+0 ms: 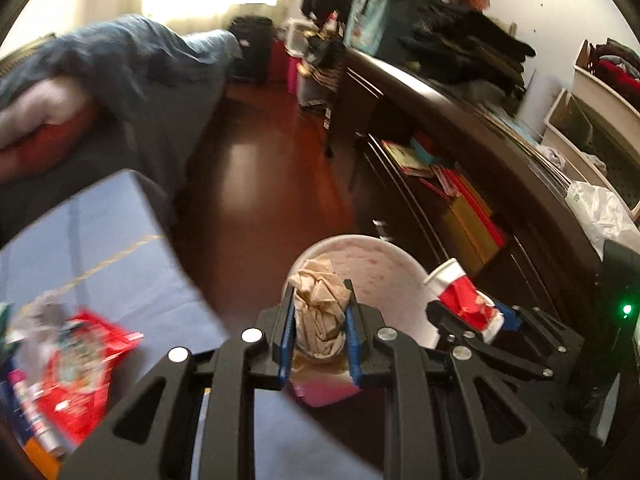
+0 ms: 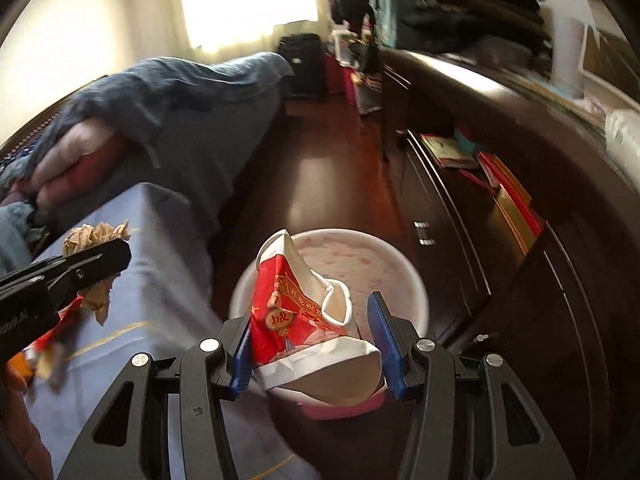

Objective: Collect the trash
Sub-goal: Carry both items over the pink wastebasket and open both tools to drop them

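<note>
The left gripper (image 1: 320, 316) has its blue-padded fingers (image 1: 286, 336) clamped on a crumpled brown napkin (image 1: 320, 304), and the right gripper (image 2: 316, 344) holds a crushed red-and-white paper cup (image 2: 304, 312) between its fingers (image 2: 384, 332), which press against the cup's flattened sides. Both pieces of trash hang over the white bin (image 2: 400, 268) that stands on the dark red wooden floor (image 1: 248, 184), just beside the corner of the blue table (image 1: 104, 248); they seem to be carried there so that opening the fingers would drop each piece straight into the bin's wide round mouth. The napkin is soft, thin and wrinkled into a loose wad that bulges above the pads, so it should fall slowly and might snag on a pad. The cup is stiffer, creased paper with a rolled white rim and glossy red print, folded nearly flat, which lets the gripper hold it edge-on. The bin looks like smooth plastic, its inside pale with faint pink marks. More trash remains on the table: a shiny red wrapper (image 1: 88, 356) lies near its edge, so the job appears only partly done. A dark wooden dresser (image 1: 460, 168) runs along the right.
</note>
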The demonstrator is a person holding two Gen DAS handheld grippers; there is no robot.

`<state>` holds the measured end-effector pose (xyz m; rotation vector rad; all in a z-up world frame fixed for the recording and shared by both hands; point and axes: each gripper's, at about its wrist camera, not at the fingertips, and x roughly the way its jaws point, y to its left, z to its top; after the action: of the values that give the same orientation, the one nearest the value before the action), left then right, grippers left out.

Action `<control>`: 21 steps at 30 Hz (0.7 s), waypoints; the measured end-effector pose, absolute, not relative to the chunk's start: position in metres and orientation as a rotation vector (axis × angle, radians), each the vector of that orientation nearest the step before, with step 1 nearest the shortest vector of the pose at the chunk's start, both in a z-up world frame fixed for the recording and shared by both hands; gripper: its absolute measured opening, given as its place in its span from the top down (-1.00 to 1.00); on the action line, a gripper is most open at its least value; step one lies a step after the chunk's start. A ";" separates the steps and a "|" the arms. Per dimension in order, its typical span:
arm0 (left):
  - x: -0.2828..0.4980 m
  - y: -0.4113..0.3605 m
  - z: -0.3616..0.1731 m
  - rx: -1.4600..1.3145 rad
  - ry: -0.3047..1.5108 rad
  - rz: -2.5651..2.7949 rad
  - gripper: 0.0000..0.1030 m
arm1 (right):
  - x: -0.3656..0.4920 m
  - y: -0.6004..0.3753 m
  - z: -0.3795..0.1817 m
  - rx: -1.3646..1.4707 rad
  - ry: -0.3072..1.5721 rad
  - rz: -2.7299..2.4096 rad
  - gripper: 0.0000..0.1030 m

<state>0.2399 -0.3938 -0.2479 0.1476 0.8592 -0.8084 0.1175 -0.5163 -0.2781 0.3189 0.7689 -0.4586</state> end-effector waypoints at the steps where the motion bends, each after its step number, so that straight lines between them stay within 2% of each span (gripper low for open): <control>1: 0.245 -0.406 -0.255 0.147 0.883 -0.825 0.57 | 0.118 -0.523 -0.282 0.317 0.777 -0.473 -0.01; 3: 0.251 -0.425 -0.267 0.142 0.922 -0.859 0.55 | 0.124 -0.536 -0.295 0.315 0.794 -0.493 -0.01; 6: 0.263 -0.452 -0.288 0.137 0.966 -0.890 0.40 | 0.132 -0.552 -0.312 0.343 0.813 -0.481 -0.02; 8: 0.272 -0.467 -0.303 0.131 1.008 -0.912 0.14 | 0.136 -0.560 -0.324 0.368 0.826 -0.476 -0.03; 9: 0.276 -0.470 -0.309 0.122 1.026 -0.917 0.09 | 0.137 -0.562 -0.327 0.370 0.830 -0.480 -0.04; 10: 0.280 -0.474 -0.315 0.111 1.046 -0.923 0.00 | 0.138 -0.562 -0.329 0.369 0.831 -0.484 -0.06; 12: 0.284 -0.474 -0.321 0.088 1.065 -0.919 -0.02 | 0.138 -0.562 -0.332 0.361 0.831 -0.495 -0.27; 14: 0.283 -0.469 -0.318 0.069 1.053 -0.922 -0.07 | 0.136 -0.561 -0.333 0.355 0.824 -0.500 -0.32; 16: 0.281 -0.464 -0.312 0.061 1.025 -0.917 -0.26 | 0.135 -0.559 -0.333 0.345 0.823 -0.500 -0.34; 21: 0.270 -0.442 -0.285 0.067 0.956 -0.882 -0.36 | 0.133 -0.545 -0.326 0.334 0.836 -0.512 -0.41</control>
<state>0.2704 -0.4423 -0.2852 0.0665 0.9559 -0.8820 0.1330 -0.5453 -0.3260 0.3337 0.8362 -0.5122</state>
